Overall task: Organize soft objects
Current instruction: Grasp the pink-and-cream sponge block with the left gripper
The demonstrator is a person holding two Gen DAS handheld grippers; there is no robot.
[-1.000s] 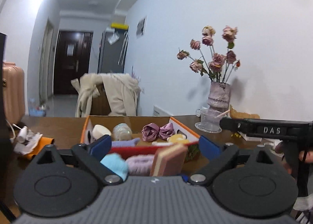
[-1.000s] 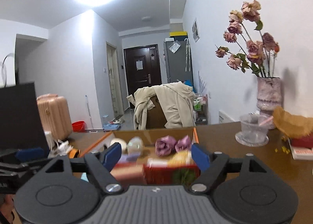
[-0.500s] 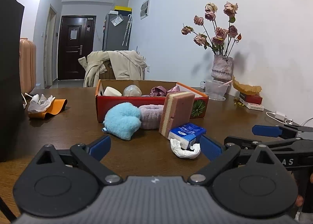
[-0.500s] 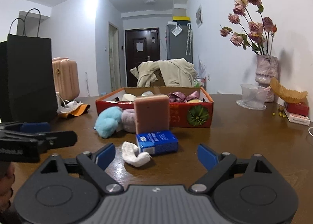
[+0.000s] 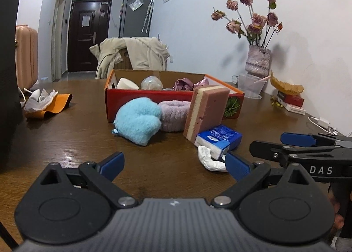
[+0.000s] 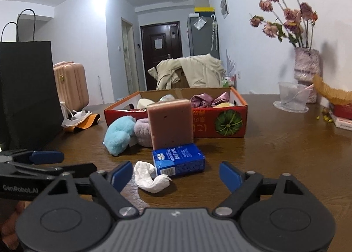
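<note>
- Brown wood table (image 6: 275,153) carries everything.
- Red cardboard box (image 6: 220,124) sits behind the loose soft things.
- Pink sponge (image 6: 170,124) stands upright against the box.
- Blue fluffy toy (image 6: 118,135) touches the lilac scrunchie (image 6: 143,132).
- Blue tissue pack (image 6: 179,159) lies before the sponge.
- My right gripper (image 6: 176,174), jaws wide and just narrowed a little, holds nothing; crumpled white tissue (image 6: 150,178) lies between them.
- My left gripper (image 5: 173,164) gapes, empty.

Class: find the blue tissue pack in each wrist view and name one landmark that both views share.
Left wrist: blue tissue pack right of centre, before the upright sponge.
Right wrist: blue tissue pack at centre, below the sponge.
Shared landmark: red box behind.
</note>
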